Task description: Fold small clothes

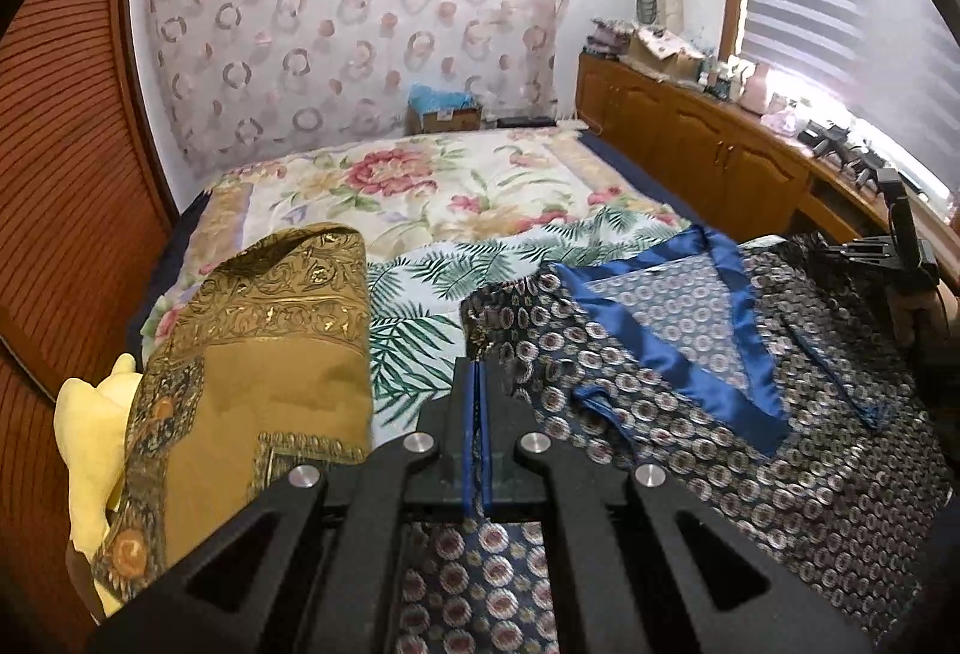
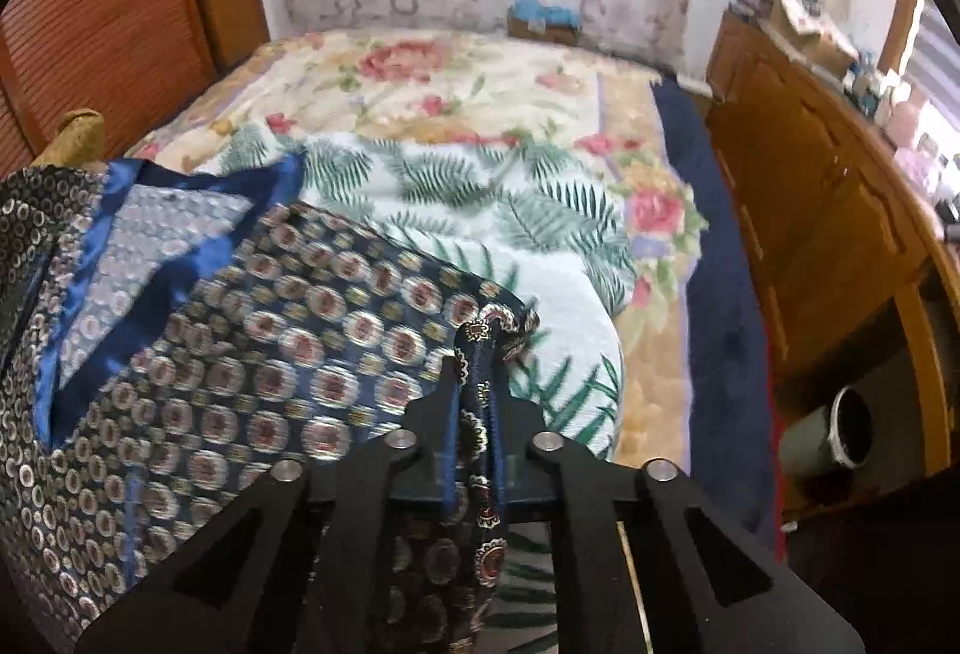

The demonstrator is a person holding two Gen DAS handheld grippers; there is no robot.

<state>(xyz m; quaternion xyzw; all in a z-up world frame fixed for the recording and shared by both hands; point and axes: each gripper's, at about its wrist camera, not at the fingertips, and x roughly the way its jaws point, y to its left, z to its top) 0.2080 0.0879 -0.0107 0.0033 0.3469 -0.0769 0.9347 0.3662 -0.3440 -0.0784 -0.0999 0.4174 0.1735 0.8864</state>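
A dark blue garment with round medallion print and bright blue satin trim (image 1: 708, 354) lies spread on the bed. It also shows in the right wrist view (image 2: 252, 342). My left gripper (image 1: 478, 372) is shut on its left edge. My right gripper (image 2: 477, 354) is shut on its right corner, with the cloth bunched between the fingers. The right gripper also shows at the far right of the left wrist view (image 1: 888, 258). A folded mustard-gold patterned cloth (image 1: 270, 354) lies left of the garment.
The bed carries a floral blanket (image 1: 420, 174) and a palm-leaf sheet (image 2: 480, 192). A yellow cloth (image 1: 90, 444) sits at the left. Wooden cabinets (image 1: 690, 138) with clutter line the right wall. A cardboard box (image 1: 444, 114) stands behind the bed. A mug (image 2: 834, 438) sits in a low shelf.
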